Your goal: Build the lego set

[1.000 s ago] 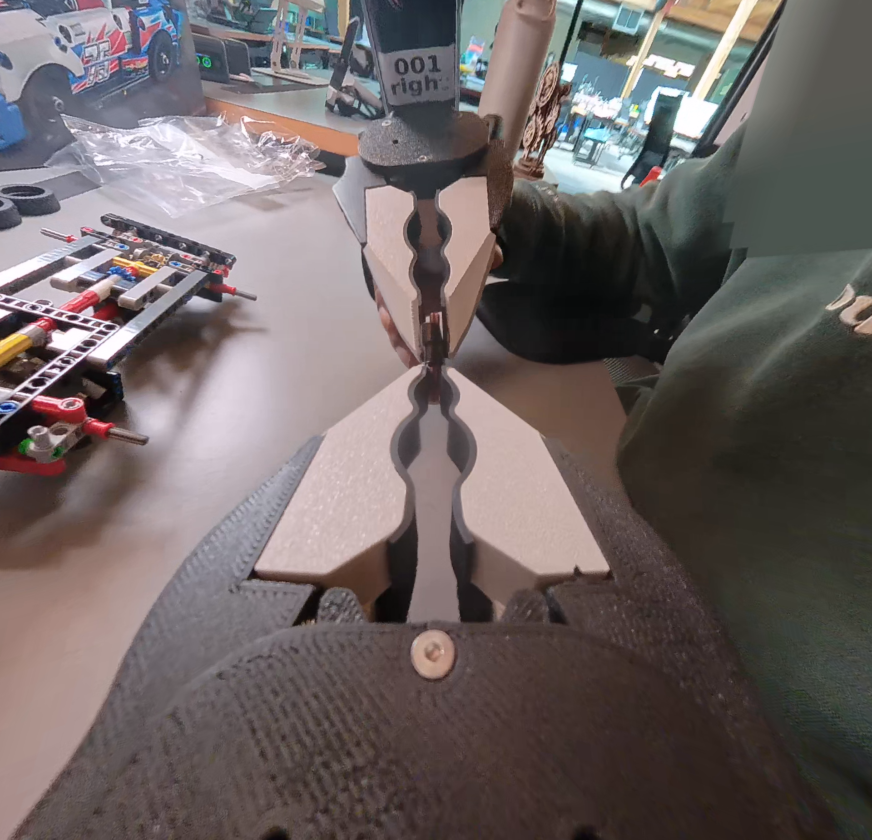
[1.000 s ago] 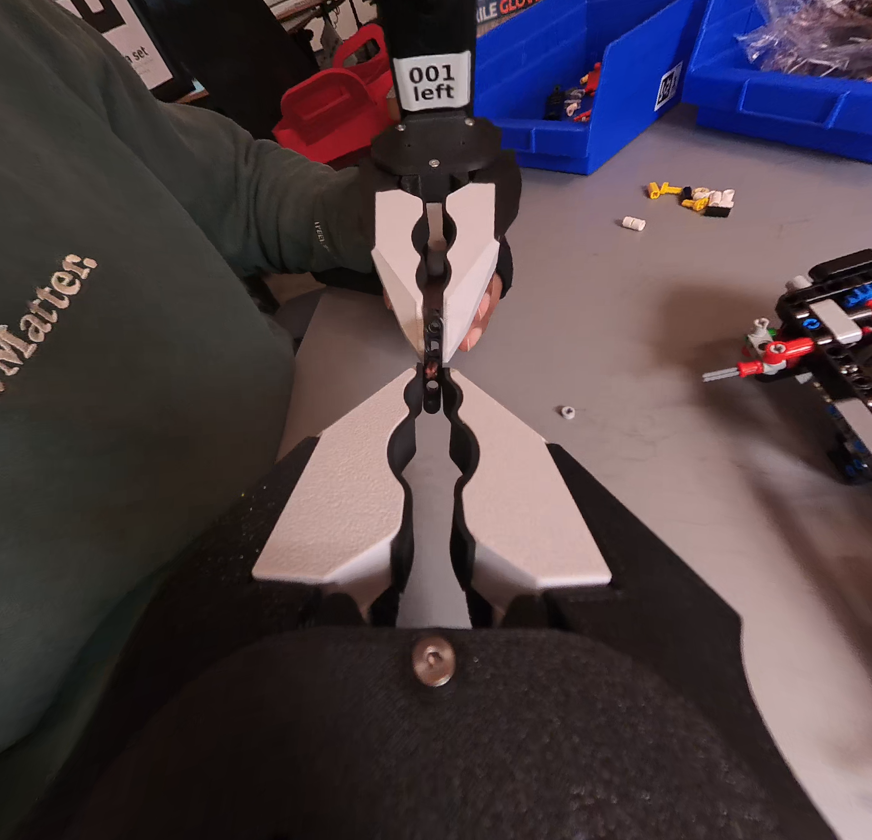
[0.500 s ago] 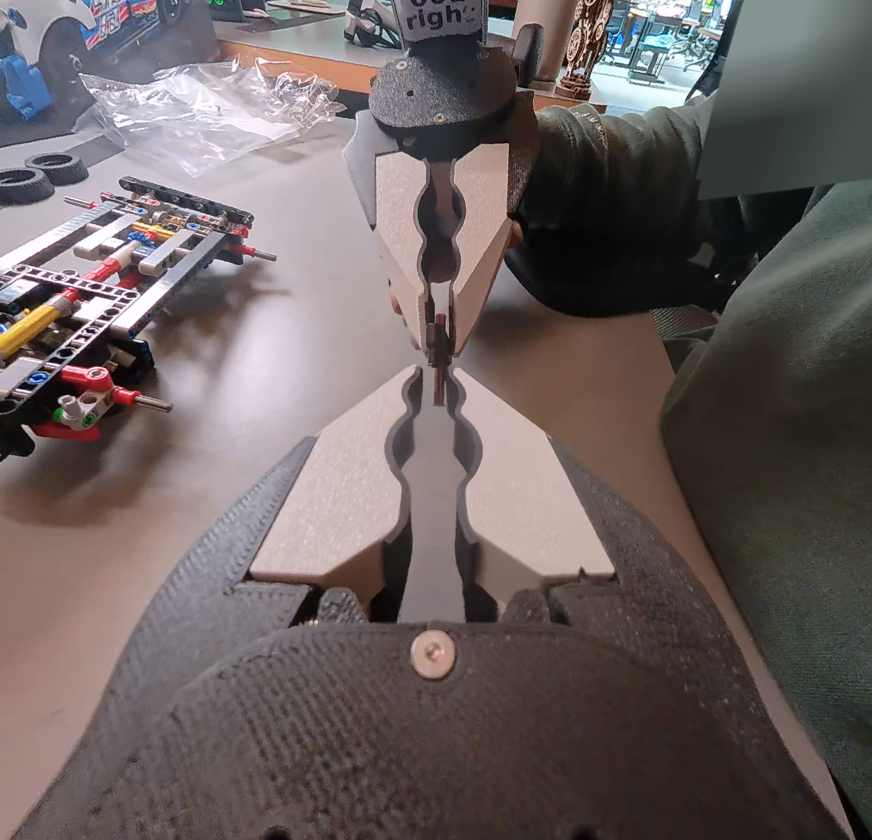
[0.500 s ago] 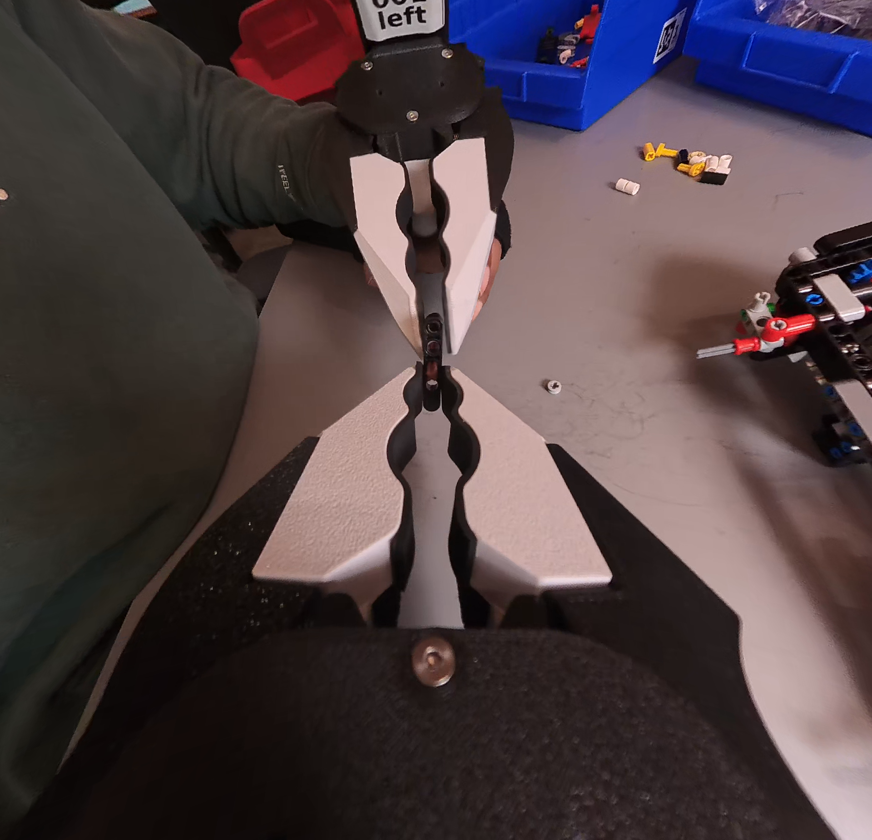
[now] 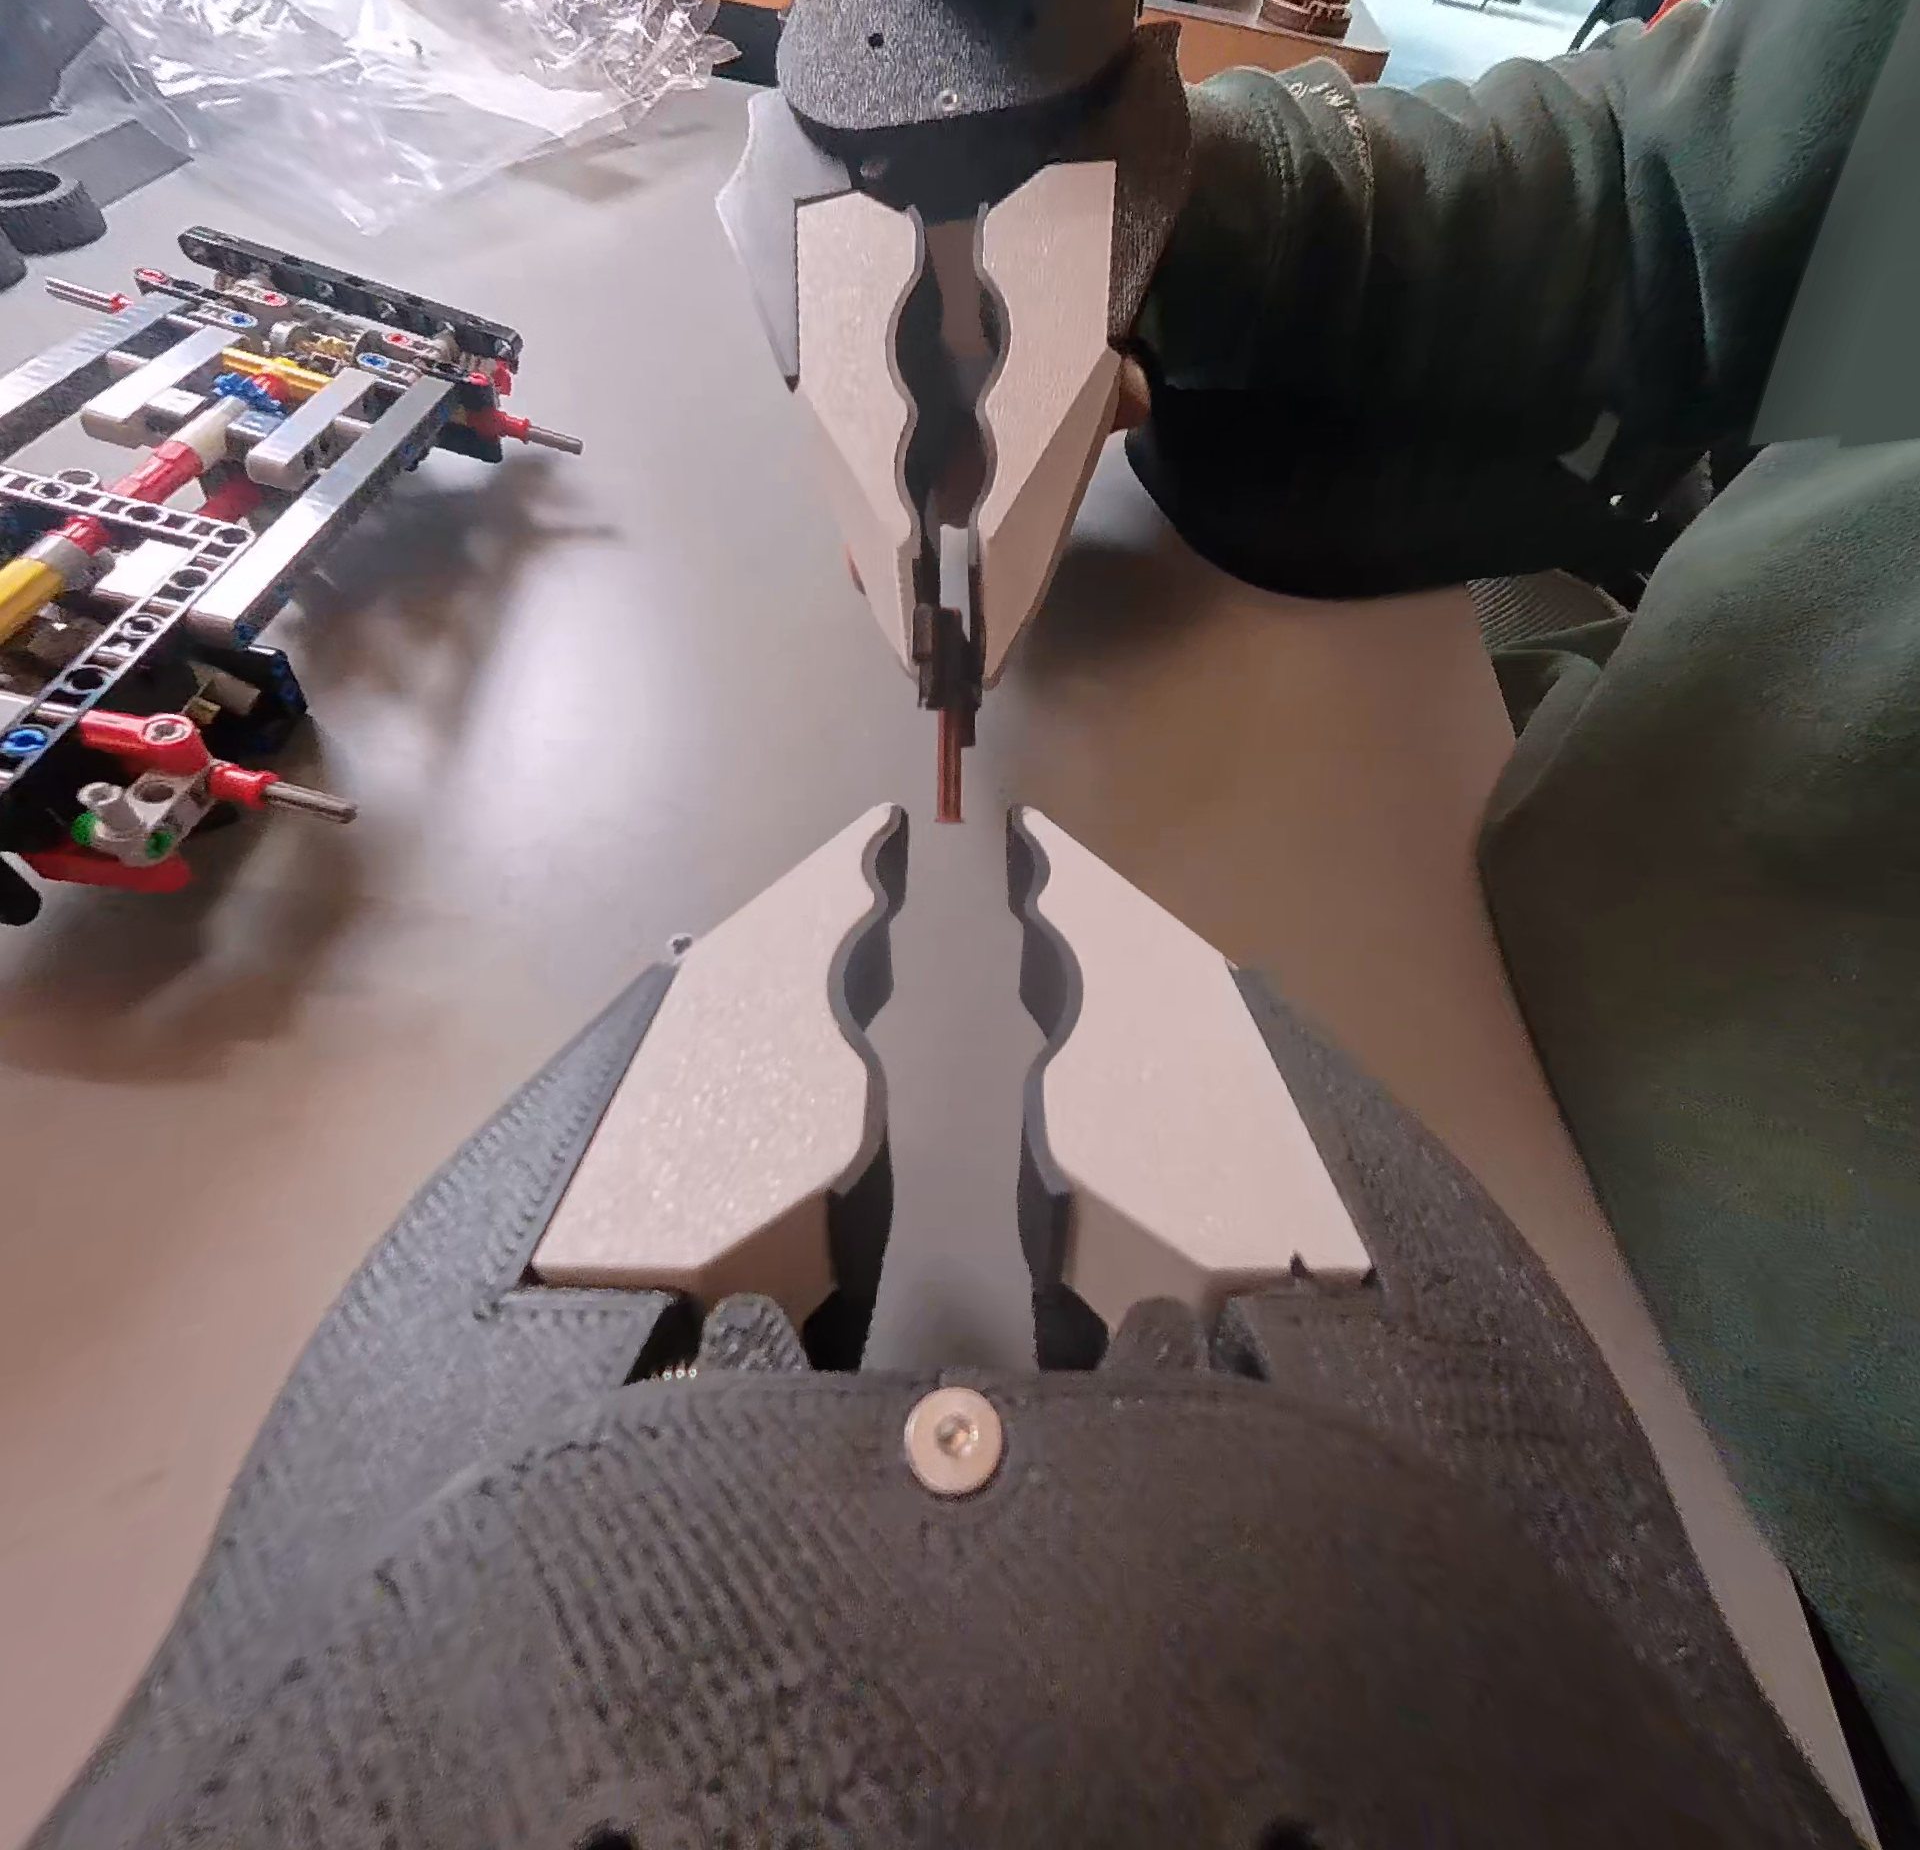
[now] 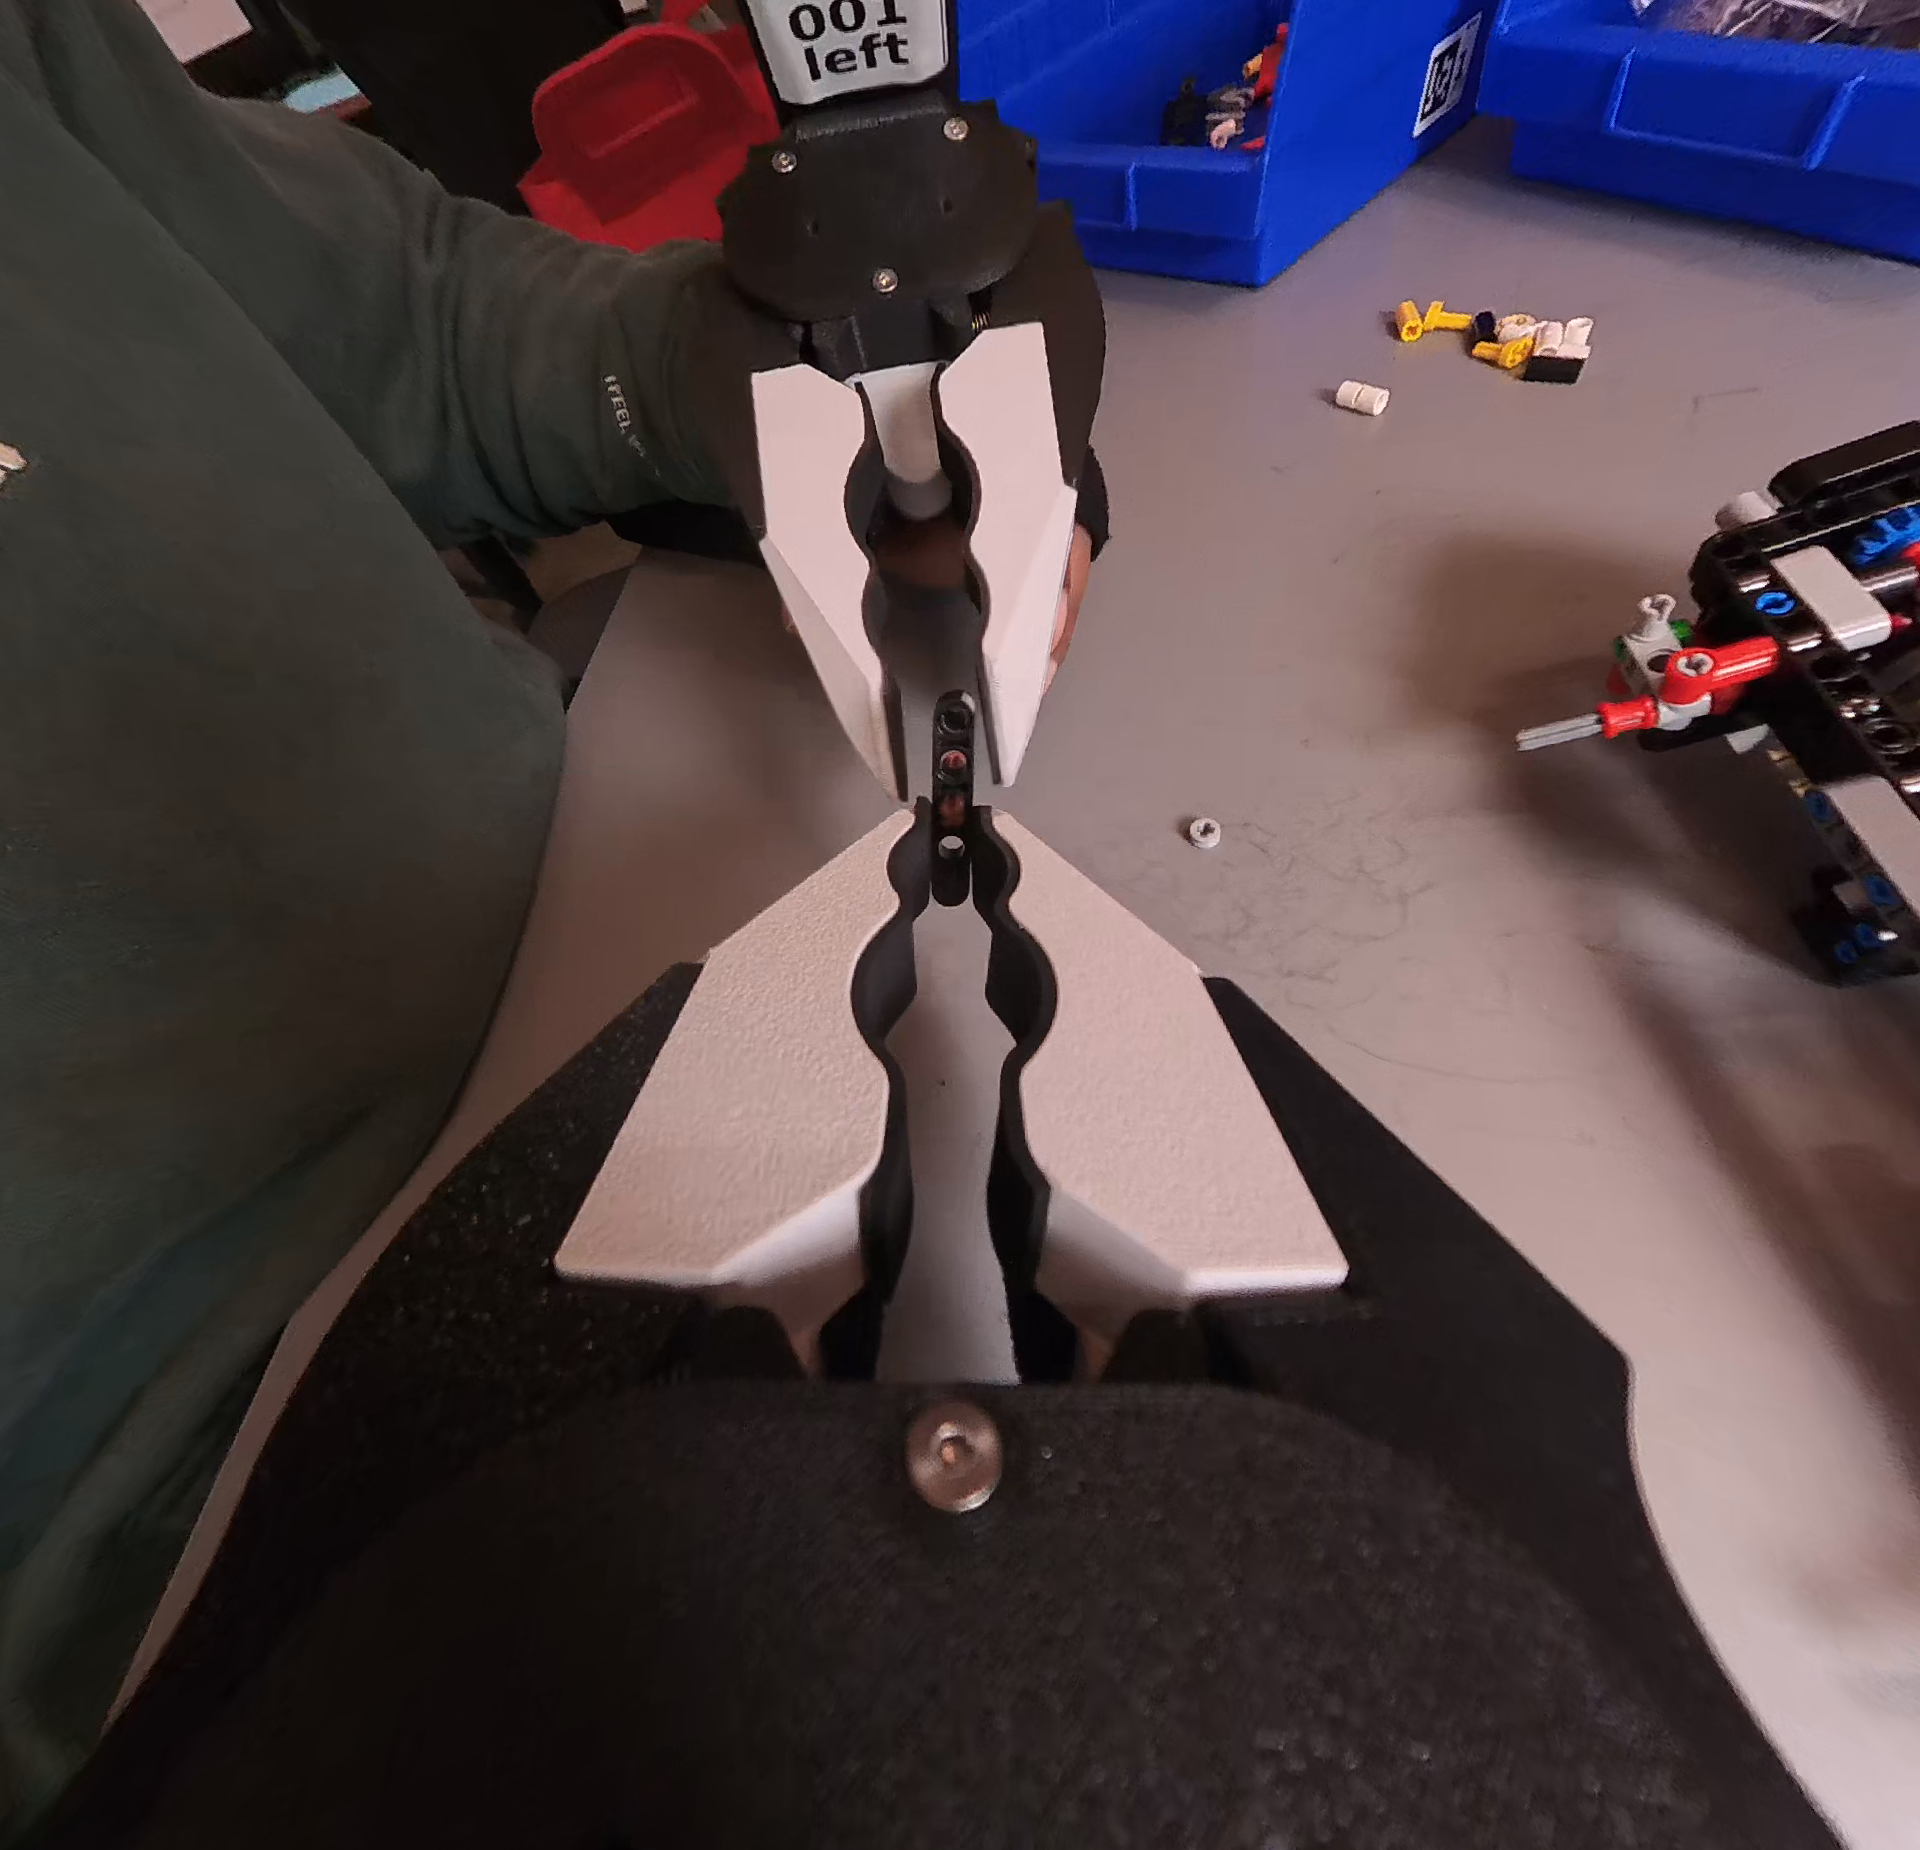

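Observation:
My right gripper [image 6: 951, 818] is shut on a short black lego beam with holes [image 6: 953, 735] and holds it above the table. In the left wrist view a thin red axle [image 5: 951, 774] sticks out of the beam [image 5: 951, 657] held by the right gripper [image 5: 951, 676]. My left gripper [image 5: 954, 818] faces it tip to tip and is open; its fingers stand either side of the axle's end without gripping it. In the right wrist view the left gripper [image 6: 948, 782] straddles the beam's far end. The half-built lego chassis [image 5: 156, 512] lies on the table, also in the right wrist view [image 6: 1829, 657].
Two blue bins [image 6: 1195, 138] and a red bin [image 6: 623, 127] stand at the back. Loose small pieces [image 6: 1496, 335], a white cylinder [image 6: 1361, 398] and a small white ring [image 6: 1202, 831] lie on the table. A clear plastic bag [image 5: 364, 65] and a tyre [image 5: 47, 205] lie beyond the chassis. A person's green sleeves flank both grippers. The grippers are tip to tip, or close to it.
My left gripper was shut at the axle and has now opened and let go. Both grippers have tilted further down toward the table. The right gripper still holds the beam.

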Motion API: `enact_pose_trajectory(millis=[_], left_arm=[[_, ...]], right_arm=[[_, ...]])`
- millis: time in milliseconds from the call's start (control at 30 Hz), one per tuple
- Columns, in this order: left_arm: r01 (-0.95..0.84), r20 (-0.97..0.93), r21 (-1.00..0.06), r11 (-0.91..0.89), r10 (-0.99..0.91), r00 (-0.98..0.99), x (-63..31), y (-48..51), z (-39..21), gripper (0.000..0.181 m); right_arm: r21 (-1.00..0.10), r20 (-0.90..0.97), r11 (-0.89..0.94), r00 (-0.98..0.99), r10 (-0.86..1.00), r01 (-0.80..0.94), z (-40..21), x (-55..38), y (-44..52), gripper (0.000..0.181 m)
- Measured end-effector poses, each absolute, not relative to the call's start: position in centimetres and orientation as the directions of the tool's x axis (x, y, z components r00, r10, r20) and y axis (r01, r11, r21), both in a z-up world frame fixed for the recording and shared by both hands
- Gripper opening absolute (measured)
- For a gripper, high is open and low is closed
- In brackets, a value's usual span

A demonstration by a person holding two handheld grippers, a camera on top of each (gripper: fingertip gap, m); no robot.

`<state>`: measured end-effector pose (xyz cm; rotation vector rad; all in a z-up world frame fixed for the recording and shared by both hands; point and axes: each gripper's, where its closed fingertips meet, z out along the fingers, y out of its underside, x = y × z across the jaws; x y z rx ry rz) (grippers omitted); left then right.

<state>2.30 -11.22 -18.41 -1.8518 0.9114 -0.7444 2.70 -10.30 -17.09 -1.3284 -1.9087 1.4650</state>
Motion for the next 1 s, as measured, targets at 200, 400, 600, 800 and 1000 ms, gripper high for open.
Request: enact_pose_trajectory(millis=[200,400,600,800,1000], left_arm=[[-0.255,0.107,-0.921,-0.293,-0.822,0.559,1.9,-10.9,-17.7,0.0],[-0.206,0.115,-0.942,-0.264,-0.833,0.542,2.8,-11.0,-16.6,0.0],[-0.119,0.183,-0.948,-0.295,-0.813,0.553,2.5,-10.7,-16.1,0.004],[-0.014,0.28,-0.943,-0.332,-0.814,0.508,2.6,-10.9,-15.1,0.01],[0.047,0.317,-0.94,-0.338,-0.815,0.485,2.6,-10.8,-14.3,0.008]], right_arm=[[-0.907,-0.271,-0.053,-0.483,0.833,0.417,-16.3,2.7,-10.3,0.004],[-0.905,-0.276,-0.048,-0.496,0.823,0.423,-16.7,2.2,-11.5,0.004],[-0.914,-0.295,-0.093,-0.49,0.82,0.395,-16.0,2.0,-11.4,0.004],[-0.928,-0.299,-0.128,-0.49,0.819,0.351,-15.1,1.8,-11.3,0.004],[-0.934,-0.263,-0.09,-0.497,0.827,0.345,-15.5,1.6,-11.7,0.004]])
